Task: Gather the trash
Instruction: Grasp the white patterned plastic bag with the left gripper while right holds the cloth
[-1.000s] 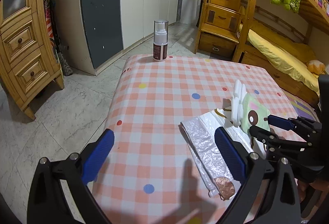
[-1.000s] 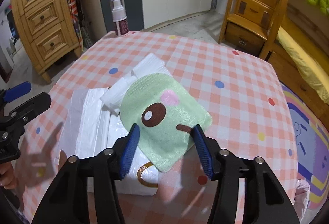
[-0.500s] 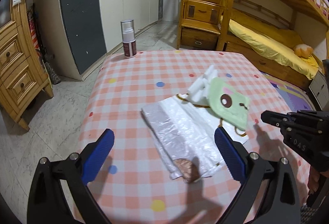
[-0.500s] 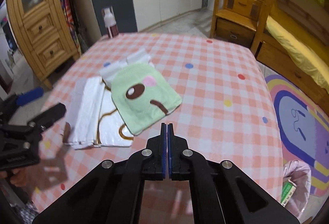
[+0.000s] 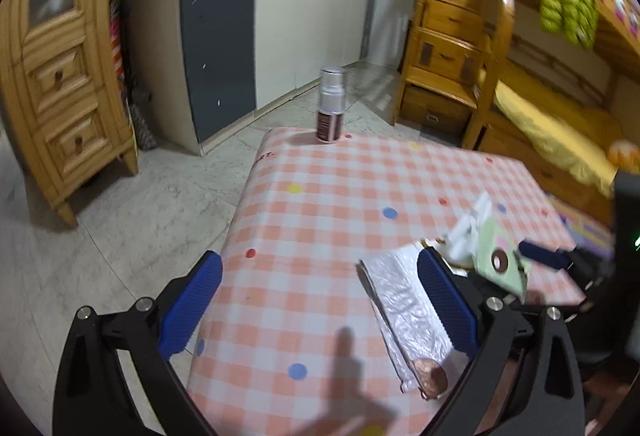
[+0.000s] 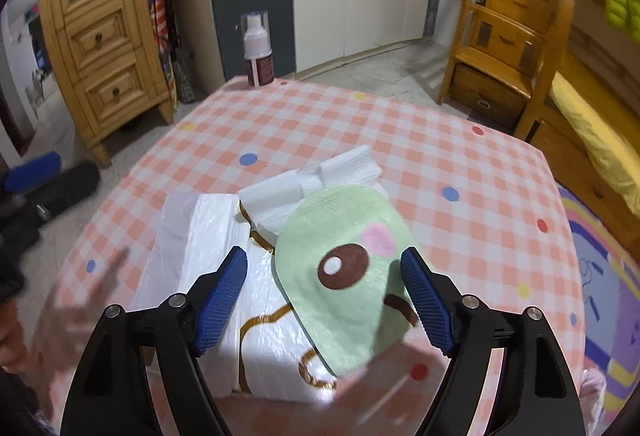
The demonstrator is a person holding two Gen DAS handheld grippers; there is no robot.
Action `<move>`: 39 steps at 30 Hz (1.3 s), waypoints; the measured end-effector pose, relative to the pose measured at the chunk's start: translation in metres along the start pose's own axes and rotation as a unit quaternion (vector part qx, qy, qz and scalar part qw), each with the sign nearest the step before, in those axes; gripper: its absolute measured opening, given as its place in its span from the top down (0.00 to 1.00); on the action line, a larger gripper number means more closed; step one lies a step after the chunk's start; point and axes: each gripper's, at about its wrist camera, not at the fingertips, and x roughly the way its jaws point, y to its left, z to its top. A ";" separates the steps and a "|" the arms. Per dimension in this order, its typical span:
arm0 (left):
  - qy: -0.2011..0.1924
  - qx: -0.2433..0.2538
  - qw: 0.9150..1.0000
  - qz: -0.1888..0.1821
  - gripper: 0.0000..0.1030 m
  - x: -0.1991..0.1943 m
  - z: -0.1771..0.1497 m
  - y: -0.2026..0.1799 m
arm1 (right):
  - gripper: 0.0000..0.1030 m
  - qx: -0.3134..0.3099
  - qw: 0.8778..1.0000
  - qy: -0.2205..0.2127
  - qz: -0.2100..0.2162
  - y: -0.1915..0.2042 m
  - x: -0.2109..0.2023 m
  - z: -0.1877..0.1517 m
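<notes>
A green pouch with a cartoon face (image 6: 344, 268) lies on a white plastic bag (image 6: 208, 244) on the checked table, with folded white tissues (image 6: 316, 180) behind it. My right gripper (image 6: 324, 300) is open, its fingers on either side of the pouch's near end. In the left wrist view the bag (image 5: 404, 300), a brown round piece (image 5: 432, 380) at its near end and the pouch (image 5: 500, 260) sit at the right. My left gripper (image 5: 320, 304) is open and empty above the table's near left edge.
A spray bottle (image 5: 330, 112) stands at the table's far corner, also in the right wrist view (image 6: 258, 52). Wooden drawers (image 5: 60, 96), wardrobe doors and a bunk bed (image 5: 560, 116) surround the table. A coloured rug (image 6: 600, 276) lies to the right.
My right gripper was shut and farther back half a second ago; now it is open and close over the green pouch. My left gripper has swung left and nearer the table edge.
</notes>
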 end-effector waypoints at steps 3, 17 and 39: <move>0.002 -0.006 1.000 0.000 0.08 0.001 0.002 0.006 | 0.35 0.009 1.000 0.001 -0.011 -0.003 0.005 0.004; 0.019 0.051 0.998 -0.042 0.08 -0.004 -0.019 -0.026 | 0.99 0.086 0.994 -0.047 -0.052 -0.061 -0.074 -0.028; 0.109 0.084 0.990 0.002 0.14 0.030 -0.058 -0.108 | 0.56 0.170 0.979 -0.090 -0.066 -0.105 -0.123 -0.066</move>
